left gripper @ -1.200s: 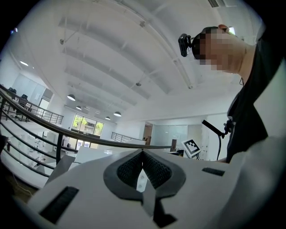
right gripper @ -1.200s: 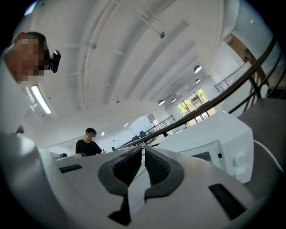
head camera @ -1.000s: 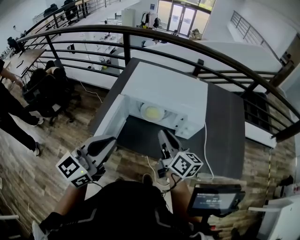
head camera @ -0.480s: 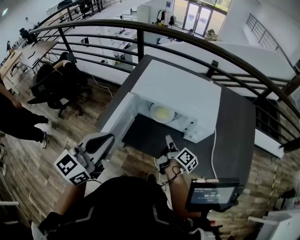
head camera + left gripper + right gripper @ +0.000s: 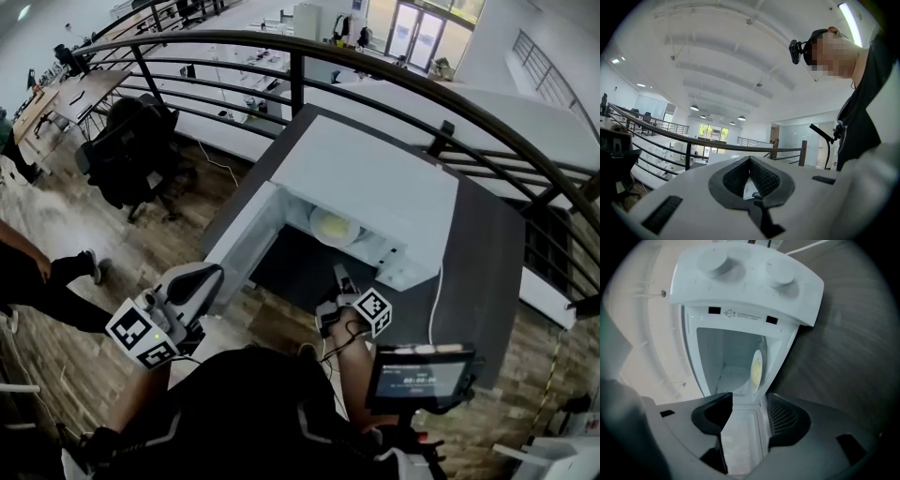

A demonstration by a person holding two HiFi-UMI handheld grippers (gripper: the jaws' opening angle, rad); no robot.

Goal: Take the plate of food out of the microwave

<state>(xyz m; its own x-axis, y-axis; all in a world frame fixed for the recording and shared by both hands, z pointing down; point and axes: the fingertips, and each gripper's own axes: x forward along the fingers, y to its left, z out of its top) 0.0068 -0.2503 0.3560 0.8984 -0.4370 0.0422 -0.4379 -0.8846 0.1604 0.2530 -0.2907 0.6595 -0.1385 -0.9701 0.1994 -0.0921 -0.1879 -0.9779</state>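
The white microwave (image 5: pixel 370 183) stands on a dark table (image 5: pixel 473 272), its door (image 5: pixel 242 248) swung wide to the left. Inside lies the plate of yellowish food (image 5: pixel 335 226); the rolled right gripper view shows the plate (image 5: pixel 757 366) edge-on in the lit cavity. My right gripper (image 5: pixel 341 278) hovers just in front of the opening. In its own view the right gripper (image 5: pixel 749 401) has its jaws opening, with nothing touching the pads. My left gripper (image 5: pixel 199 283) hangs low left of the door. In its own view the left gripper (image 5: pixel 750 159) is shut, empty and pointing upward.
A curved dark railing (image 5: pixel 394 70) runs behind the table. A white cable (image 5: pixel 437 300) hangs over the table's near edge. A small screen (image 5: pixel 417 377) sits by my right side. A person's legs (image 5: pixel 37 281) and an office chair (image 5: pixel 131 141) are on the wooden floor at left.
My right gripper has moved away from me toward the microwave opening. The left gripper has barely shifted. The person at left has walked nearer.
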